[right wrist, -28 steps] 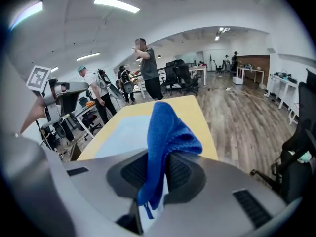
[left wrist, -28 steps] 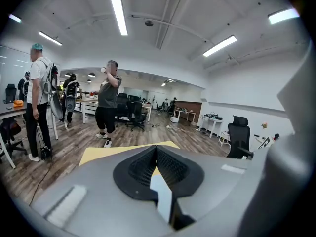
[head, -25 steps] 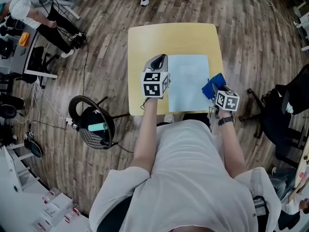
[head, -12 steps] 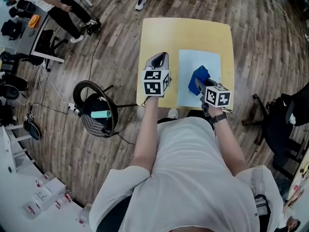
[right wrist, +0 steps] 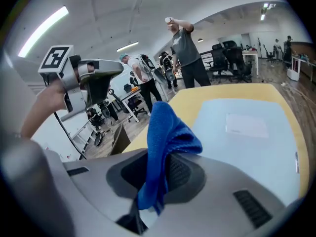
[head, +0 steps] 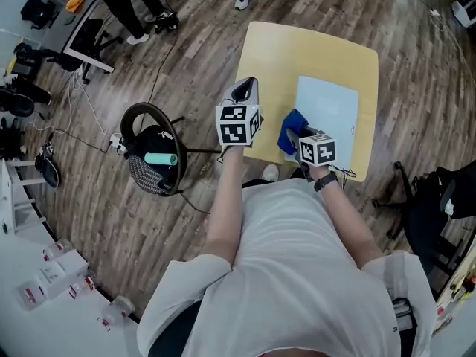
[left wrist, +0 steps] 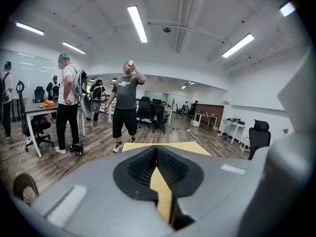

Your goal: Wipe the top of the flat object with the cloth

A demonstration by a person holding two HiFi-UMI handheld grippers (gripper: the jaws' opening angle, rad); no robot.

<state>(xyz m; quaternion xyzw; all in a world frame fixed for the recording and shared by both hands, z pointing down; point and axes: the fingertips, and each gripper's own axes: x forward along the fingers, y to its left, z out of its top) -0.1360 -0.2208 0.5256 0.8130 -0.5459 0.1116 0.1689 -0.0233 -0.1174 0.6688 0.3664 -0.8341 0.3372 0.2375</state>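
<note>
Yellow table [head: 297, 50] sits in the upper middle of the head view. The flat object [head: 331, 114], a pale blue sheet, lies on the table's right half.

Left gripper [head: 248, 86] stays parked over the table's left edge, same as a second ago. Its tongs are closed tip to tip on nothing [left wrist: 157, 157]; only a slit of table shows through.

Right gripper [head: 301, 138] is clamped on the blue cloth [head: 286, 136], with the fabric bunched up above the tongs in the right gripper view [right wrist: 158, 177].

Change: a second ago the cloth was at the sheet's right edge, half a second ago on its lower left part, and now it is at the sheet's lower left edge, about at the border with bare table. That reads as one right-to-left pass along the near strip, likely finished. The far part of the sheet probably still needs passes.

Sheet look [right wrist: 256, 157]: flat, smooth, matte, one even light blue, no visible dirt or wet streaks. A paler rectangular patch [right wrist: 247, 125] sits near its middle; whether it carries print can't be told.
</note>
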